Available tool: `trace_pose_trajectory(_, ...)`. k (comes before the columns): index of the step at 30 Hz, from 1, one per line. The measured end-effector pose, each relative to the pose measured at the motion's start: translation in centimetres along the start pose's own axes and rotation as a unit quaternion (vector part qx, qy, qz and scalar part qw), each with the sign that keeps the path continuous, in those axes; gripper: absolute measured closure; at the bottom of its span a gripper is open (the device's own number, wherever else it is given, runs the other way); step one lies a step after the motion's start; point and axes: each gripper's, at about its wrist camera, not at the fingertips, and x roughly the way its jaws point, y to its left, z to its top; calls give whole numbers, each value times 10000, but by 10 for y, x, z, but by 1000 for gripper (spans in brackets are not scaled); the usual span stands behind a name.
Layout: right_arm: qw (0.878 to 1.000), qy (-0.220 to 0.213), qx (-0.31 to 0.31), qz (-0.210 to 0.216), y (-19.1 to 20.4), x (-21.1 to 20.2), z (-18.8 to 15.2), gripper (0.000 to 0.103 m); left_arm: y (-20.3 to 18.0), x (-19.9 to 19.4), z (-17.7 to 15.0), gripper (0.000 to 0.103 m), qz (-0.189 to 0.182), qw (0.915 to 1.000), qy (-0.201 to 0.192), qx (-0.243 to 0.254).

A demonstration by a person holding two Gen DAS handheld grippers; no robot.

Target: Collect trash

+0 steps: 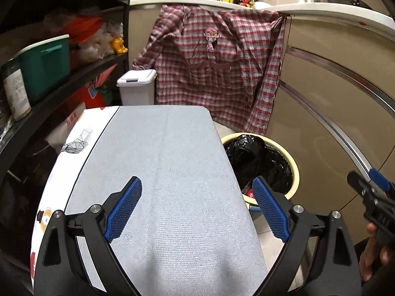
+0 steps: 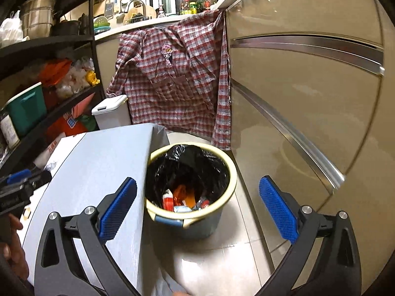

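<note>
Right wrist view: yellow-rimmed bin [image 2: 229,172], black liner, colourful wrappers [image 2: 184,198] inside; both grippers' fingers wide apart, empty

A plaid shirt [image 1: 217,64] hangs from the edge of a white countertop [image 1: 321,8], spread over the beige cabinet fronts; right of the shirt, more beige cabinet doors [image 2: 308,98] run toward the camera, crossed by metal handle strips; left of the shirt stands a small white lidded bin [image 1: 137,87]; further left, a black shelf rack [image 2: 49,42] carries a green tub [image 1: 47,66], bags and a steel pot [image 2: 38,14]; above the shirt, a tap [image 2: 134,3] and bottles sit on the counter; in front of it, a grey-covered table [image 1: 160,172]; pale glossy floor tiles [image 2: 222,259] below.
</note>
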Motion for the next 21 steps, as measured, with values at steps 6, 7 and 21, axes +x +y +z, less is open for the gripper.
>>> trace_pose_trajectory(6,9999,-6,-152,-53,10,1,-6,5,-8,-3,-10,10,32,9996,-98,252)
trace_pose_trajectory(7,9999,5,-158,-55,11,3,-5,5,-8,-2,-10,10,20,9997,-89,237)
trace_pose_trajectory(21,9995,99,-274,-104,20,17,-5,5,-2,15,-17,10,4,9999,122,54)
